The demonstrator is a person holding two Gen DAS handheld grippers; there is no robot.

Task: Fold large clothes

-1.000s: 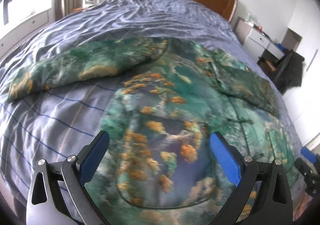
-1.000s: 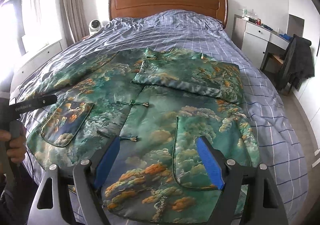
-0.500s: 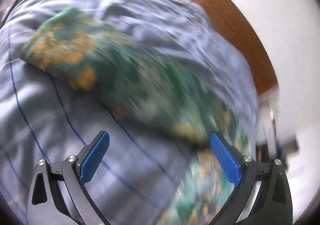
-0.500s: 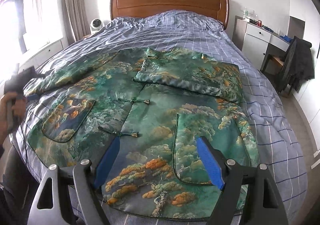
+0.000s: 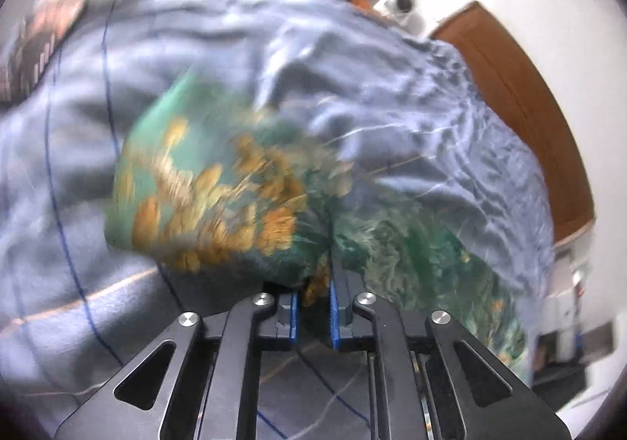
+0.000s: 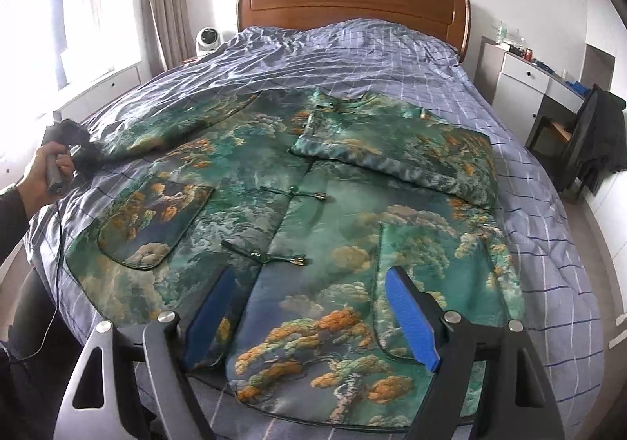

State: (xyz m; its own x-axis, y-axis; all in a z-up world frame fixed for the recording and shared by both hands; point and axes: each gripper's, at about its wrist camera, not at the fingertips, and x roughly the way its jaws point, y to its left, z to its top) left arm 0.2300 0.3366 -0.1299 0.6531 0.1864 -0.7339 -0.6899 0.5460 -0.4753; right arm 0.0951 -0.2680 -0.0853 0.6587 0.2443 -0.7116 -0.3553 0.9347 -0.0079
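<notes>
A large green jacket [image 6: 313, 212] with orange and white cloud print lies spread face up on the bed. Its right sleeve [image 6: 395, 150] is folded across the chest. Its left sleeve [image 6: 168, 126] stretches out to the left. My left gripper [image 5: 313, 303] is shut on the cuff end of that sleeve [image 5: 219, 197]; it also shows in the right wrist view [image 6: 74, 150] at the bed's left edge. My right gripper [image 6: 313, 314] is open and empty above the jacket's hem.
The bed [image 6: 548, 244] has a blue checked cover and a wooden headboard [image 6: 352, 1]. A white fan [image 6: 207, 38] stands at the back left. A white dresser [image 6: 529, 83] and a chair with dark clothes [image 6: 595, 134] stand on the right.
My left gripper has swung left to the end of the left sleeve and shut on its cuff. My right gripper has stayed open over the hem.
</notes>
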